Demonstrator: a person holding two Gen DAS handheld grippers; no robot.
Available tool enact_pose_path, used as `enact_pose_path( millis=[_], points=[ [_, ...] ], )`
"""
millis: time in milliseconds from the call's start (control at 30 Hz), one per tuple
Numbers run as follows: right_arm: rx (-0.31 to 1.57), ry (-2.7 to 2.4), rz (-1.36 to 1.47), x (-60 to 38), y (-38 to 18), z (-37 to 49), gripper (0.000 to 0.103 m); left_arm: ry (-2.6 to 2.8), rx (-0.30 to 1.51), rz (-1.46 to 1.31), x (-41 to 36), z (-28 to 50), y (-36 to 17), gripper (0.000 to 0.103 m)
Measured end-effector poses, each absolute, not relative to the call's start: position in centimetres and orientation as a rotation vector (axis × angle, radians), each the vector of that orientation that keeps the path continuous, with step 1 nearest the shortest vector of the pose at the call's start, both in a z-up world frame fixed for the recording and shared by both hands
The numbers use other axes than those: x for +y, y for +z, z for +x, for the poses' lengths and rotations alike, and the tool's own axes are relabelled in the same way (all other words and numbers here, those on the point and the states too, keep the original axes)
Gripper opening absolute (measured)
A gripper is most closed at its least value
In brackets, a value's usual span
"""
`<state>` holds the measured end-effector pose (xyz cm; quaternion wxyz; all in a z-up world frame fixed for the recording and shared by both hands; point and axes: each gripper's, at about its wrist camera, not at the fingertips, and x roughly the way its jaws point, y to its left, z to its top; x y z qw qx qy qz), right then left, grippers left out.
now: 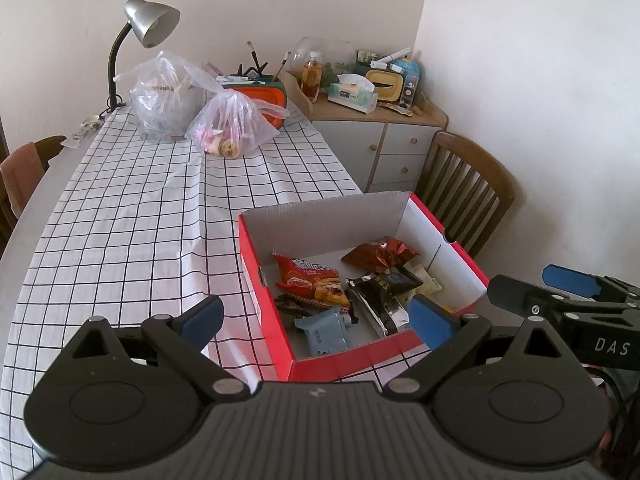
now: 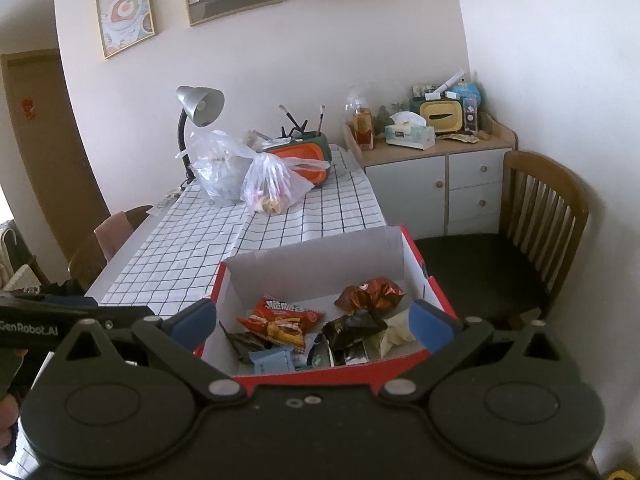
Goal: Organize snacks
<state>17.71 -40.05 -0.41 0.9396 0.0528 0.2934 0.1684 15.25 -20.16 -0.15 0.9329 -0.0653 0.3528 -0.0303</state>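
A red cardboard box [image 1: 267,312] [image 2: 434,292] with a white inside sits at the near right of the checked tablecloth. Inside lie several snack packets: a red chip bag [image 1: 314,280] [image 2: 282,320], a brown foil bag [image 1: 378,254] [image 2: 370,292], a black packet [image 1: 384,292] [image 2: 352,328], a pale blue packet [image 1: 324,330] [image 2: 270,360] and a cream one [image 2: 396,332]. My left gripper [image 1: 316,320] hangs open above the box's near-left corner, holding nothing. My right gripper [image 2: 314,326] is open over the box's front edge, empty too; it also shows at the right of the left wrist view [image 1: 568,288].
Two clear plastic bags [image 1: 230,126] [image 2: 272,186] with items and a desk lamp [image 1: 148,24] stand at the table's far end, beside an orange organiser [image 1: 268,96]. A wooden chair [image 1: 464,196] [image 2: 536,216] sits right of the box. A cluttered cabinet [image 1: 380,136] fills the corner.
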Motion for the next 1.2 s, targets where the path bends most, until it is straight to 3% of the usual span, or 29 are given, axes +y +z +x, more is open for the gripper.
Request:
enact_pose_path(
  millis=[1200],
  points=[
    [0.616, 0.34, 0.105, -39.51, -0.3, 17.85, 0.103, -0.069, 0.729, -0.151, -20.33, 15.64, -0.57, 0.1]
  ],
)
